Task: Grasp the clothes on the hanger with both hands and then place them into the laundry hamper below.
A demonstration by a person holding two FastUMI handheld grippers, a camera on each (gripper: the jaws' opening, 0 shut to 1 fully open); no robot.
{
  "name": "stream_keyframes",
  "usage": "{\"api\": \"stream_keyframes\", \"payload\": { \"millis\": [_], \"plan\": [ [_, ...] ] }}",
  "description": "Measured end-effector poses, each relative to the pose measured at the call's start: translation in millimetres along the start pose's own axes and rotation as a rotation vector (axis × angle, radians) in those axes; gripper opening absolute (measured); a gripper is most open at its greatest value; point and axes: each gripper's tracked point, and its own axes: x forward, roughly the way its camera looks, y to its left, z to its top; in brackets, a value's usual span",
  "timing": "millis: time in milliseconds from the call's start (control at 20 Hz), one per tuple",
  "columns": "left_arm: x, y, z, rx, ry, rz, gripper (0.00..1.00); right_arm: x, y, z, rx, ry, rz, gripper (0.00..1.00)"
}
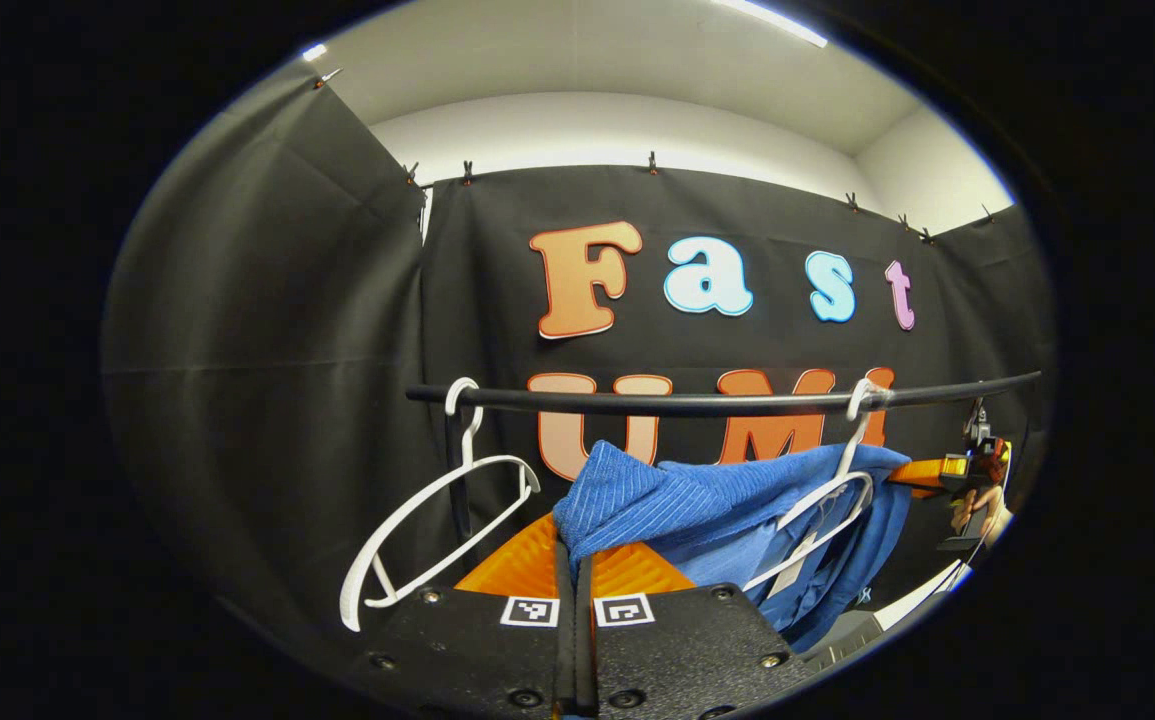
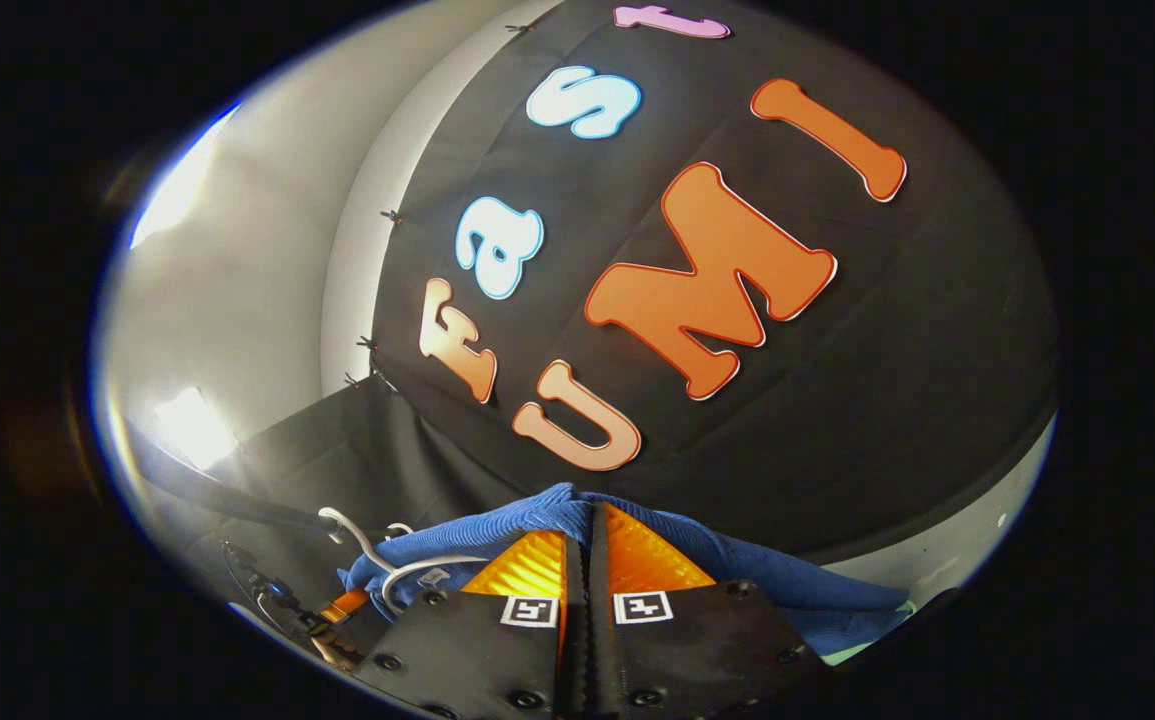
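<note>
Left gripper view: left gripper (image 1: 574, 560) and right gripper (image 2: 585, 540) each clamp the blue garment (image 1: 727, 500), hiding its hanger (image 1: 817, 500) under the rail (image 1: 717, 403); empty hanger (image 1: 427, 520) beside.

No readable text or labels

Light source: a ceiling strip light (image 1: 772, 22) at the top of the left gripper view; a smaller lamp (image 1: 314, 51) at upper left.
Glare: two blown-out white patches (image 2: 192, 425) on the pale wall in the right gripper view.
Brightness: both views evenly lit, the black cloth dark and matte.
Distortion: strong fisheye; the rail (image 1: 717, 402) bows, edges smear.
Focus: centre sharp, rim soft with blue fringing.
Tilt: right gripper view rolled sideways.
</note>
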Motion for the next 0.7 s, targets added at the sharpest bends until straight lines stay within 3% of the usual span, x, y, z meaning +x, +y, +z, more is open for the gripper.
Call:
{"api": "stream_keyframes", "payload": {
  "millis": [550, 700],
  "plan": [
    [10.3, -3.1, -39.0, 0.029, 0.056, -0.004, 0.0, 19.1, -27.3, -5.7, 0.011, 0.03, -0.081, 0.07],
    [6.1, -5.3, -68.7, 0.026, 0.107, 0.011, 0.0, 23.7, -42.2, -17.7, 0.049, 0.041, -0.11, 0.07]
  ]
}}
